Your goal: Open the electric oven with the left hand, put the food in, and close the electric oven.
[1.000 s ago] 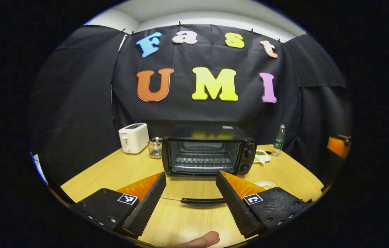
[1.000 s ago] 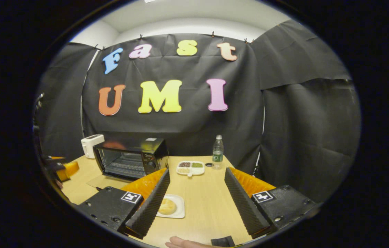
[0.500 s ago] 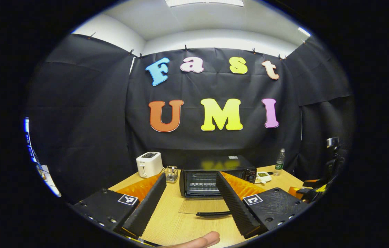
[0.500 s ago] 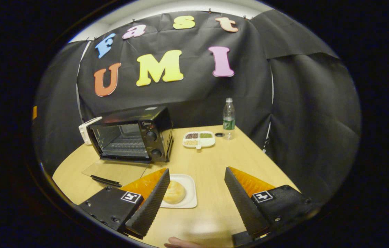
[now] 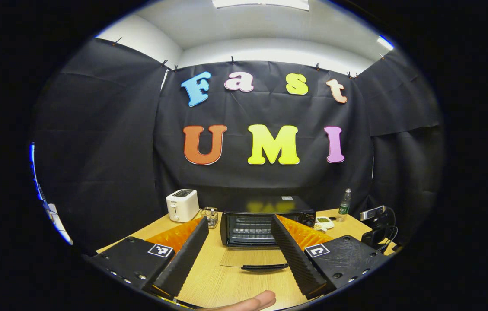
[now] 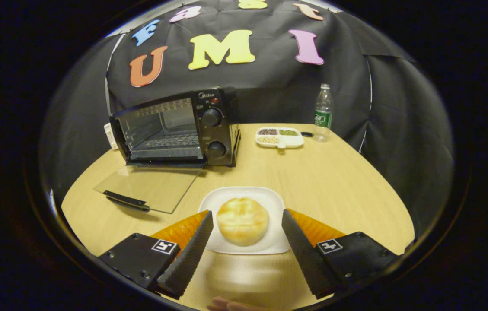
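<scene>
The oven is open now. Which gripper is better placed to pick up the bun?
Right. The right gripper is open, with the bun on its plate between its fingers. The left gripper faces the open oven, back from it.

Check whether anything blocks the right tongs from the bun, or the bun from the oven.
Nothing visible does. The right tongs are open around the round golden bun on its white square plate. The black electric oven has its glass door flat down, with bare tabletop between.

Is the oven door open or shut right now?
Open. The glass oven door lies folded down flat on the table, leaving the oven's rack exposed.
</scene>
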Demonstrator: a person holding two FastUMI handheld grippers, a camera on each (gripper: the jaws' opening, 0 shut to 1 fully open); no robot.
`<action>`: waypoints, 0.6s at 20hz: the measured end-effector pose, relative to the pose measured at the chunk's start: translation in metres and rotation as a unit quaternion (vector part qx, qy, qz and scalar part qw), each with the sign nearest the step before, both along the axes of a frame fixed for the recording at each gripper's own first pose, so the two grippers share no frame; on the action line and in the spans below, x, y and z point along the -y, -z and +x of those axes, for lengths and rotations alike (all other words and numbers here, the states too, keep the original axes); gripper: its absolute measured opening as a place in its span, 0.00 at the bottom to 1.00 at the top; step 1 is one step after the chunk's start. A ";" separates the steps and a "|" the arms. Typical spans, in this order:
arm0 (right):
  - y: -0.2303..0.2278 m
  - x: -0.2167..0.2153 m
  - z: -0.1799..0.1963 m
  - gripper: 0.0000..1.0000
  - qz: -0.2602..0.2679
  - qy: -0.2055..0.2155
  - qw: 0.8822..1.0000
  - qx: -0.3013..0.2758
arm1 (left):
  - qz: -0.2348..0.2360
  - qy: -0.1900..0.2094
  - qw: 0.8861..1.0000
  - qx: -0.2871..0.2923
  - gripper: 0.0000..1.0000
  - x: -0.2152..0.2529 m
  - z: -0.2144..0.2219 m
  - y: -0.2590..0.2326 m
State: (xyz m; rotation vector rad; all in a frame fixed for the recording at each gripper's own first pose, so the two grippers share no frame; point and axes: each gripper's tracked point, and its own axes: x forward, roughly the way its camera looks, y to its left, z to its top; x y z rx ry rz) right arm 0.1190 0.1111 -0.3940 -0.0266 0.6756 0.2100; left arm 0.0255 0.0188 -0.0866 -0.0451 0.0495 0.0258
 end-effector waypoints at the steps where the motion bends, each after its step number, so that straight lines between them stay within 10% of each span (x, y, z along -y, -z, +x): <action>1: 0.006 -0.003 0.001 1.00 -0.001 0.000 1.000 -0.008 | -0.002 0.002 1.000 0.004 0.95 0.000 0.001 -0.001; 12: 0.024 -0.004 0.008 0.87 0.012 0.021 0.999 -0.024 | 0.000 0.014 1.000 -0.002 0.95 -0.003 0.003 0.014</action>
